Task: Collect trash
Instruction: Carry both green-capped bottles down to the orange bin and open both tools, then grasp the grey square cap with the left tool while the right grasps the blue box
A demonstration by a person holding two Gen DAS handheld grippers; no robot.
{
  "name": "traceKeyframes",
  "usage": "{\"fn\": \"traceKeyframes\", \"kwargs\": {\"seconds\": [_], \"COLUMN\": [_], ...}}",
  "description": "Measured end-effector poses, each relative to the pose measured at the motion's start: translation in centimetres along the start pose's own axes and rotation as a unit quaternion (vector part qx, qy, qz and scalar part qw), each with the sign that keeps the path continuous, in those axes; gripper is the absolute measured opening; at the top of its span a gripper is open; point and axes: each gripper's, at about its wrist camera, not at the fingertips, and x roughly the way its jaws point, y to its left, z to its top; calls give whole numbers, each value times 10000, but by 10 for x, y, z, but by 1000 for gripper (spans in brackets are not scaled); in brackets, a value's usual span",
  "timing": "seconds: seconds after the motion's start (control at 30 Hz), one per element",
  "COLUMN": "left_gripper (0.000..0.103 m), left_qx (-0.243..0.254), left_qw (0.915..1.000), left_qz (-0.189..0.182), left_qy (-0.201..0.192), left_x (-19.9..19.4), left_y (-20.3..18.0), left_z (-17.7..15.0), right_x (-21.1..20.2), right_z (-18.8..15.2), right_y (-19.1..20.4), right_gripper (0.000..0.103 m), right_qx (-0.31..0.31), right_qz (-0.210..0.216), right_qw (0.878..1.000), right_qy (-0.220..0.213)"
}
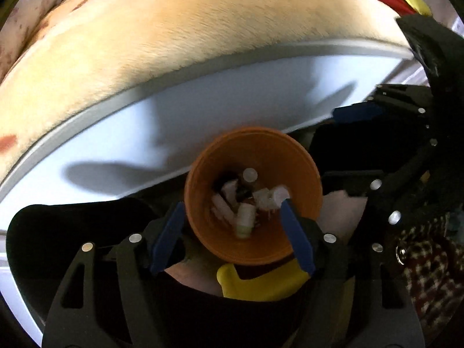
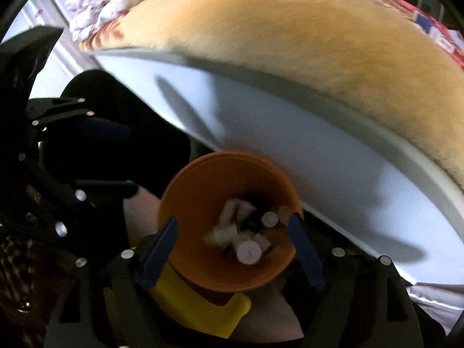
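Note:
An orange cup-shaped bin [image 1: 255,156] stands on the floor by a bed and holds several white trash pieces [image 1: 246,203]. It also shows in the right wrist view [image 2: 203,179] with its trash [image 2: 246,237]. My left gripper [image 1: 232,232] is open over the bin's mouth, its blue fingers [image 1: 298,240] on either side of the near rim. My right gripper [image 2: 232,246] is open over the same bin, blue fingers [image 2: 161,243] astride the rim. Neither holds anything I can see. Each gripper shows at the other view's edge.
A yellow plastic piece [image 1: 261,284] lies under the bin's near side, also in the right wrist view [image 2: 200,307]. A white bed frame [image 1: 203,110] with a tan fuzzy blanket [image 1: 174,34] rises just behind. Dark objects [image 2: 116,133] stand beside the bin.

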Motion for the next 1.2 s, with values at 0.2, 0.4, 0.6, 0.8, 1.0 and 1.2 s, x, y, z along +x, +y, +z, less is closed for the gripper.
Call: {"fn": "traceKeyframes", "kwargs": {"seconds": [0.2, 0.4, 0.6, 0.8, 1.0, 1.2], "left_gripper": [68, 68, 68, 68, 68, 60], "left_qx": [-242, 18, 158, 363, 586, 546], "left_qw": [9973, 9841, 9743, 9748, 9832, 9904], "left_qz": [146, -5, -344, -245, 61, 190], "left_qy": [-682, -1779, -2219, -2187, -1729, -1253], "left_x": [-32, -70, -61, -22, 25, 64], "left_y": [14, -17, -39, -58, -74, -78], "left_z": [20, 85, 195, 287, 340, 373], "right_x": [-47, -128, -163, -167, -161, -159], "right_z": [8, 23, 34, 21, 11, 14], "right_y": [-25, -51, -88, -113, -134, -143], "right_gripper": [77, 83, 83, 84, 84, 84], "right_qx": [207, 321, 729, 1024, 1250, 1237], "right_qz": [-353, -947, -1215, -1230, -1201, -1150], "right_qw": [9958, 9714, 9533, 9474, 9476, 9489], "right_qy": [-818, -2152, -2668, -2773, -2683, -2666]}}
